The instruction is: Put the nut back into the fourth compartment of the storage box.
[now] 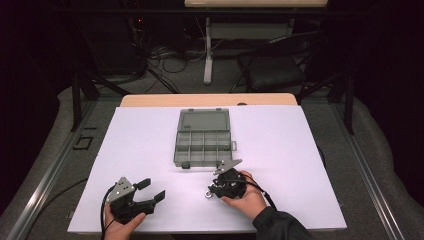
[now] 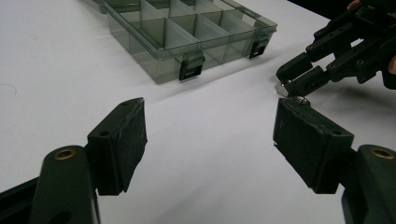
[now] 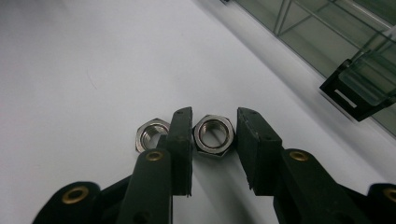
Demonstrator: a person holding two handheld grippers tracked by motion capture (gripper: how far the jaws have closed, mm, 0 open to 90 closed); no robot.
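Dark sleeve (image 1: 280,225), black padded fingers (image 2: 119,140)

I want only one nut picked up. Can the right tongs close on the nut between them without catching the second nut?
Probably yes: the right tongs straddle one nut, while the second nut lies outside one jaw, close beside it.

Far back in the dark: a black chair (image 1: 277,67) just beside a white post (image 1: 208,50). Left of the post, on the grey floor (image 1: 45,165), a heap of wires (image 1: 170,62) (all tangled). On the table, a white sheet (image 1: 150,150), with a strip of wood (image 1: 150,100) along its far edge. On the floor at the left, a small black square mark (image 1: 83,143).
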